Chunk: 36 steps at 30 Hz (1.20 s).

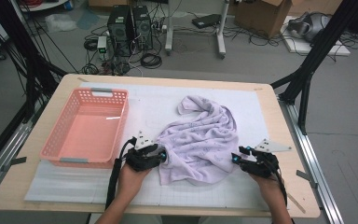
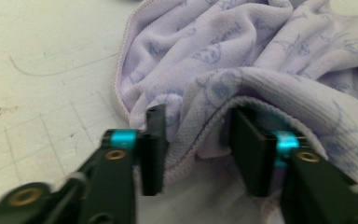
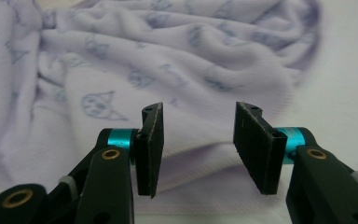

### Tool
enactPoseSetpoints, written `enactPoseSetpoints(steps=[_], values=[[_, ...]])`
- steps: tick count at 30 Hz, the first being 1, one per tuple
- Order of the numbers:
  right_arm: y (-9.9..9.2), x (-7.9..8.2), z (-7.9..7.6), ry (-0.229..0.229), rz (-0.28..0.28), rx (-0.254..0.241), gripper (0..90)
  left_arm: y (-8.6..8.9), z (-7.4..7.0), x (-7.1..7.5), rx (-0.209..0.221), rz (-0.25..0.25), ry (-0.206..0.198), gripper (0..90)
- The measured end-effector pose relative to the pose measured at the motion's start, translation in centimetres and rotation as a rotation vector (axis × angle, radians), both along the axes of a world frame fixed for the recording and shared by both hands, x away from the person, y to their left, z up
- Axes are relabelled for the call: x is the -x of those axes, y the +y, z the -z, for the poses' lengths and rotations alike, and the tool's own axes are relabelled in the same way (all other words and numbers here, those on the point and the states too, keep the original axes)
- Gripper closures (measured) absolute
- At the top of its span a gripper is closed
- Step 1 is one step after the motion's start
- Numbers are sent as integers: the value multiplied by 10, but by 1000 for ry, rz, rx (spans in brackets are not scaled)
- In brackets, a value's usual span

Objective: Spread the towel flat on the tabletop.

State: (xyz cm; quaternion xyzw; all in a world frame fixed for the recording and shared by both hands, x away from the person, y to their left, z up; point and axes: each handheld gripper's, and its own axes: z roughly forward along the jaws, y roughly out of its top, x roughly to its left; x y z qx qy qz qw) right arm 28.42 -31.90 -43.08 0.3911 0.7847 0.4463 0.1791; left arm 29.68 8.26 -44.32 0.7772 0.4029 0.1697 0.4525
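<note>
A crumpled lilac cloth [image 1: 200, 135] with a faint blue print lies in the middle of the table. My left gripper [image 1: 164, 156] sits at its near left edge. In the left gripper view its jaws [image 2: 198, 140] stand apart; a fold of the cloth [image 2: 223, 46] with its hem runs loosely between them and drapes over the right jaw. My right gripper [image 1: 235, 158] is at the cloth's near right edge. Its jaws [image 3: 198, 140] are open just above the cloth's hem [image 3: 144, 56], with nothing pinched between the pads.
A pink plastic basket [image 1: 121, 126] stands on the left of the table, close to the left gripper. A white gridded mat [image 1: 65, 184] covers the wooden tabletop. Black frame legs, cables and boxes stand on the floor beyond the table.
</note>
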Motion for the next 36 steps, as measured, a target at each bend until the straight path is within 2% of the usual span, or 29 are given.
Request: enactPoseSetpoints(steps=[3, 4, 6, 7, 8, 9, 11, 14, 15, 18, 21, 24, 25, 26, 28, 29, 31, 34, 36], values=[[15, -4, 2, 19, -49, 18, 529, 4, 4, 6, -15, 19, -22, 488], [22, -6, 3, 23, -60, 42, 529, 5, 5, 7, -14, 27, -24, 488], [35, -13, 7, 52, -69, 127, 555, 7, 6, 8, -7, 38, -24, 489], [41, -18, 11, 67, -86, 181, 606, 8, 5, 9, -10, 44, -27, 490], [43, -20, 11, 61, -92, 182, 671, 8, 5, 9, -8, 46, -30, 493], [45, -24, 10, 80, -102, 188, 774, 8, 6, 8, -7, 49, -27, 499], [45, -30, 6, 91, -102, 195, 840, 8, 6, 8, 1, 44, -22, 506], [41, -44, -3, 58, -29, 178, 860, 9, 6, 6, 6, 53, -18, 510], [38, -52, -5, 44, 12, 186, 862, 9, 6, 6, 8, 53, -17, 510], [33, -71, -6, 28, 87, 197, 865, 10, 5, 6, 9, 57, -18, 508], [28, -89, -8, -26, 188, 224, 869, 10, 5, 6, 16, 57, -19, 508], [20, -100, -11, -66, 295, 253, 870, 10, 5, 7, 15, 59, -20, 508], [16, -102, -11, -66, 341, 240, 868, 10, 5, 7, 14, 60, -19, 508], [14, -102, -12, -63, 362, 230, 859, 10, 5, 8, 17, 61, -18, 508], [9, -100, -12, -47, 373, 195, 801, 13, 5, 9, 16, 62, -15, 509], [9, -97, -13, -48, 375, 206, 768, 14, 5, 9, 21, 60, -14, 511], [5, -90, -15, -66, 368, 201, 741, 17, 5, 10, 26, 60, -10, 519], [-5, -75, -20, -83, 353, 148, 702, 19, 3, 14, 40, 57, -9, 527], [-11, -64, -22, -93, 347, 137, 688, 20, 1, 17, 42, 64, -12, 533]])
